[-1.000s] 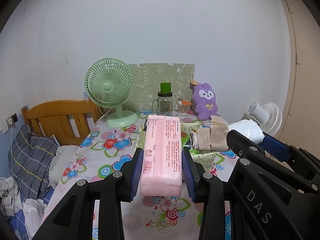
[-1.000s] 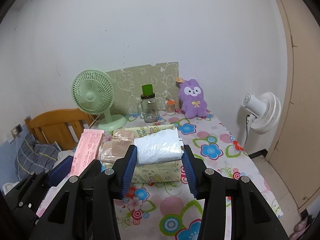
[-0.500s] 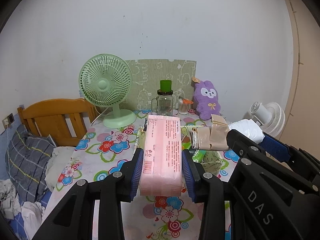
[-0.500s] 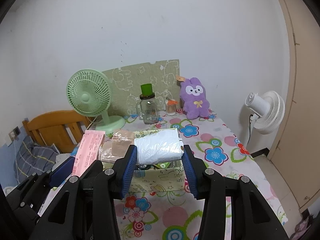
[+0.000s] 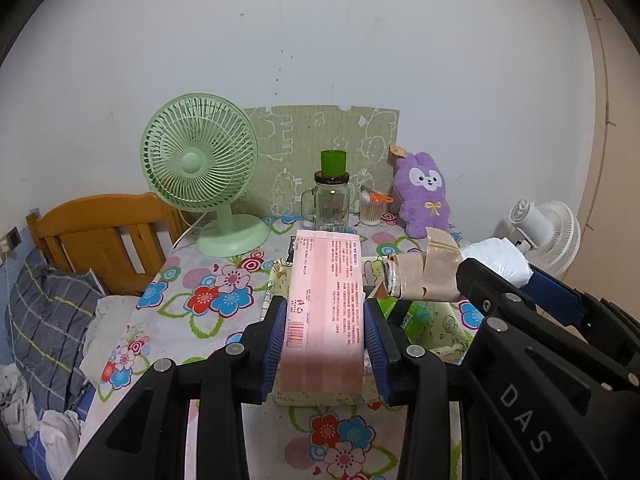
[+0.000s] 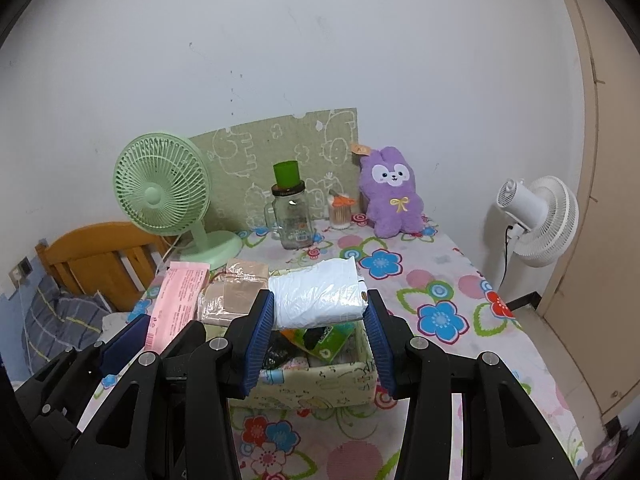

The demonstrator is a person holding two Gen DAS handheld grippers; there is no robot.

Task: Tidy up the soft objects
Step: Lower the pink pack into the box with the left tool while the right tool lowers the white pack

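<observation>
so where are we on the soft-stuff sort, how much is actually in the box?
Done: the fabric box already holds a green pack and other items. In hand: the left gripper clamps the pink tissue pack, and the right gripper clamps the white plastic-wrapped bundle with a beige wrapped roll at its end, both above the box. Left: lowering and releasing both. The purple plush rabbit sits by the wall.
</observation>
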